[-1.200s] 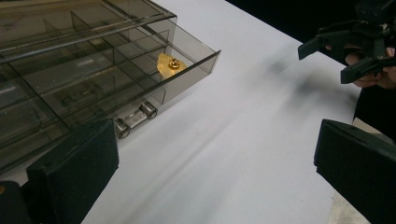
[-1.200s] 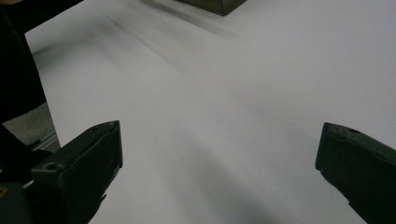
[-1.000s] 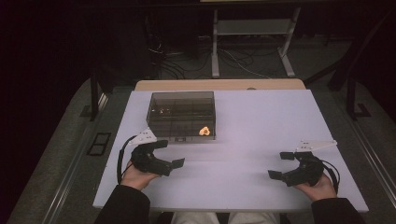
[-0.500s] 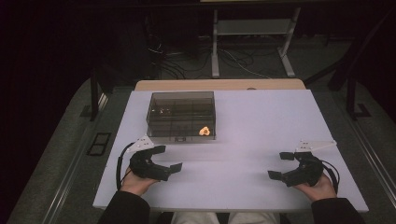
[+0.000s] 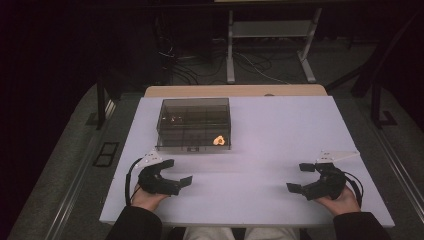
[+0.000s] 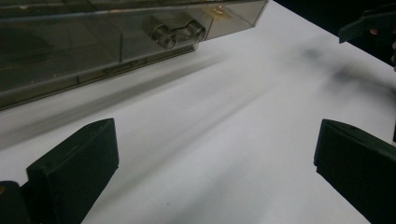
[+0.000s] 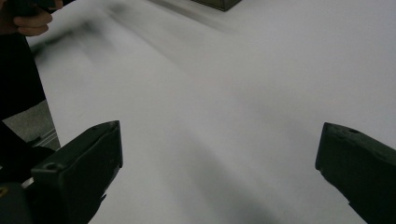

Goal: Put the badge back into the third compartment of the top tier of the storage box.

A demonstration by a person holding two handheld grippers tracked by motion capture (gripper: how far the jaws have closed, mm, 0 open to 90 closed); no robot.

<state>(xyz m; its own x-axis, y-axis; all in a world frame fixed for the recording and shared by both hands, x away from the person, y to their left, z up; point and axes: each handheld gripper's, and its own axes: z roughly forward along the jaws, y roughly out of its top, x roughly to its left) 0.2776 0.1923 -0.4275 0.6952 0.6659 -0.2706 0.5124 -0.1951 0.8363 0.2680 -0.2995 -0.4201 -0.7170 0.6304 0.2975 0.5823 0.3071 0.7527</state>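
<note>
Ahead, smoky box, beyond left tool

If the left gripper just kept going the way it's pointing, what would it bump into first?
Probably nothing soon: the left gripper, jaws open, aims rightward across bare white table. The smoky plastic box lies off to one side of that line. Farther off is the right gripper, though depth is unclear.
</note>
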